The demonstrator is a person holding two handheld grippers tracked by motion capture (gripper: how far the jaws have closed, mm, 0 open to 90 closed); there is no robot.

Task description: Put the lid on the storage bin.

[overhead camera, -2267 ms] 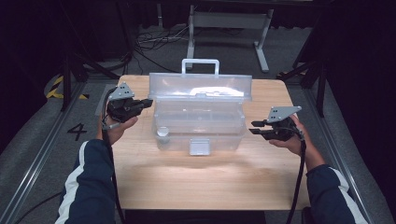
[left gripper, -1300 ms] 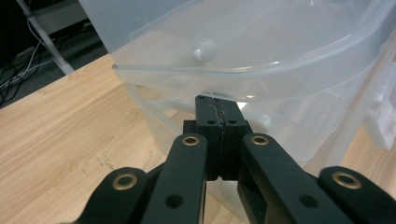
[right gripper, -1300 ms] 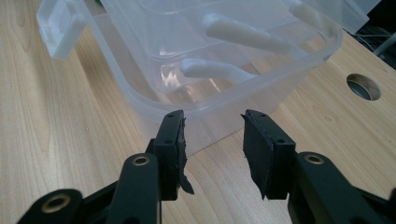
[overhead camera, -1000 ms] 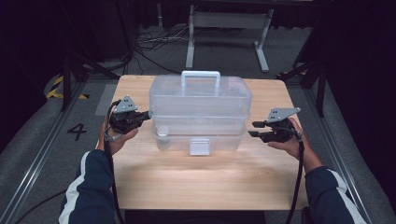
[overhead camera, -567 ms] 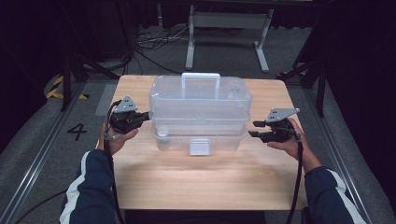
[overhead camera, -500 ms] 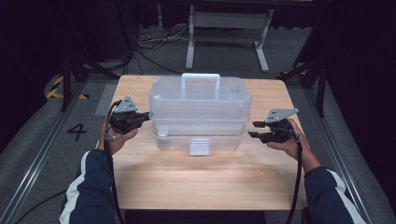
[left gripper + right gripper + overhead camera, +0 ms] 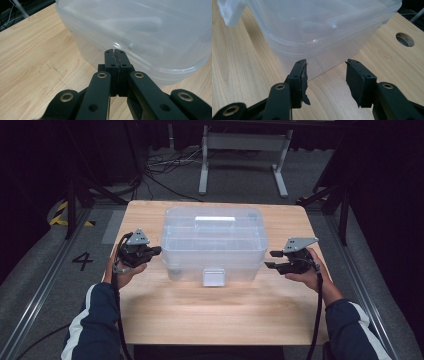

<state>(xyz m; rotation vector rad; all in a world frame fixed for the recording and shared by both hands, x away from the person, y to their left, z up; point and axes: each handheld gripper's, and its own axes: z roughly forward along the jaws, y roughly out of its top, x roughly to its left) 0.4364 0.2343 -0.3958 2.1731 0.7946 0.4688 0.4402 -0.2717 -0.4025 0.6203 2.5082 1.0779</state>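
The clear plastic storage box (image 7: 215,242) sat mid-bench (image 7: 210,315), lid on, handle folded flat. It looked light, stiff and slick, best taken by the rim lip or handle. No writing was legible on it. The left gripper (image 7: 115,53) had its fingers pressed together, empty, at the box's wall; the right gripper (image 7: 325,75) had just been opening, nothing between.
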